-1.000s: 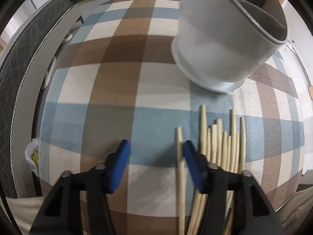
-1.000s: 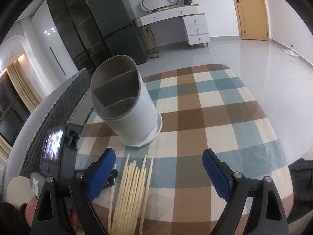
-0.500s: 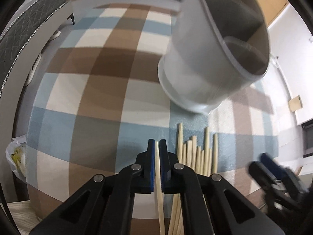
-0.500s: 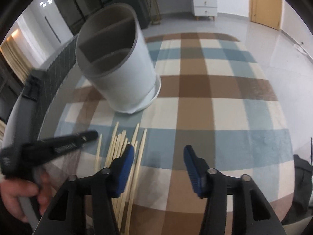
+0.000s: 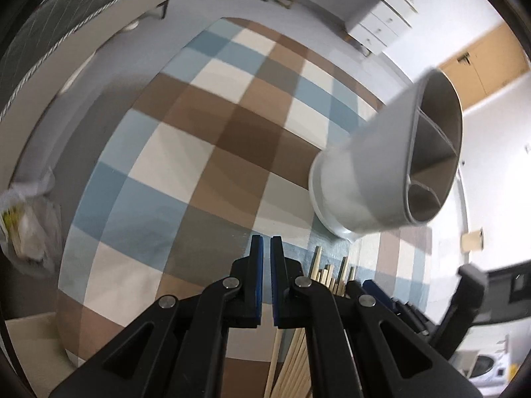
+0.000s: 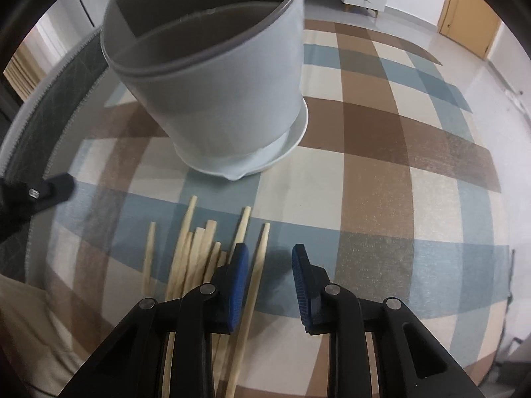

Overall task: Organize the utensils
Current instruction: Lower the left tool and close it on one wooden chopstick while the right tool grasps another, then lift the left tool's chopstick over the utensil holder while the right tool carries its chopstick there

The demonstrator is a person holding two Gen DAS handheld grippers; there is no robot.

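Right wrist view: right gripper [image 6: 270,275], jaws half-spread, lowered over the rightmost chopstick [image 6: 260,258] of the chopsticks [image 6: 195,252], which are fanned near the table's [image 6: 398,199] near edge. Utensil holder [image 6: 215,93], grey, divided, nothing seen inside, is set just beyond the tips, toward the left edge.

Left gripper [image 5: 267,248]: jaws drawn to a narrow slit; whether 1 stick is clamped cannot be told.

Step judged: picking up. Next move: jaws to be closed on 1 stick, which is then lifted, tipped upright and dropped into a compartment.
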